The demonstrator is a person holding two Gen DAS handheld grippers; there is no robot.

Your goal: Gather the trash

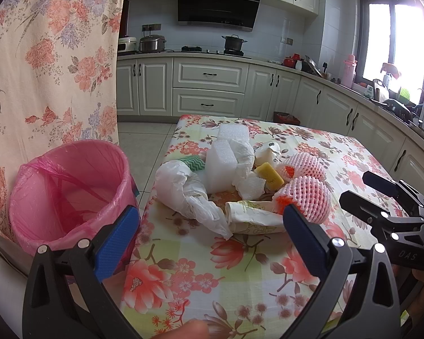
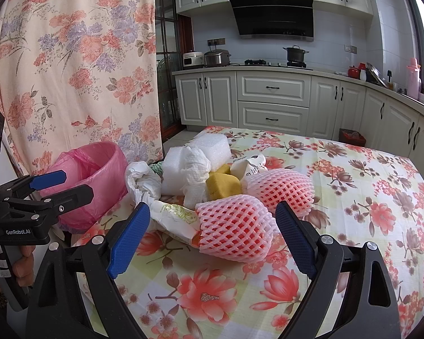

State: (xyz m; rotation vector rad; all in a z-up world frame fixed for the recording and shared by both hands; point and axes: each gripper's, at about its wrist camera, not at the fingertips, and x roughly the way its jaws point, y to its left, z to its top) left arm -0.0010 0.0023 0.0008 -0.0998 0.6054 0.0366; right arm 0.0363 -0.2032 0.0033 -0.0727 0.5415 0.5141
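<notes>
Left gripper (image 1: 209, 234): fingers wide apart, nothing held; hovers above the tablecloth (image 1: 183, 271) short of the trash pile; beyond its tips lie a folded paper wrapper (image 1: 251, 216) and a crumpled white plastic bag (image 1: 183, 189); pink-lined bin (image 1: 67, 189) sits just outside its left finger, off the table edge.

Right gripper (image 2: 212, 231): fingers wide apart, empty; near foam fruit net (image 2: 231, 228) lies between the fingers, closer to the right one, not touched by either; 2nd net (image 2: 282, 192) just past it.

Rest of pile, beyond both sets of tips: white foam blocks (image 1: 222, 166), crumpled paper towel (image 2: 196, 166), yellow sponge (image 2: 222, 188), white printed wrapper (image 2: 250, 169), green-white zigzag cloth (image 1: 195, 162); all touching or overlapping.

Step in hand, by my reading: first pick; nothing seen in bin yet, pile looks whole. To do it well: right gripper shd go fwd a little so the net sits centred betw. the pads, then close gently; net is soft and springy, will squash, so grip mid-body, not the frayed end; lift clear before swinging across, as the paper wrapper touches it and may drag. Left gripper is better placed for wrapper or bag, being nearest the bin.

View differences: left cam shows bin interior, liner only in the visible part, plus right gripper from the side; right cam shows only the bin's outer wall and rim, but gives net-to-finger alignment; also shows left gripper (image 2: 62, 185) beside the bin, with the person's hand on its handle.
</notes>
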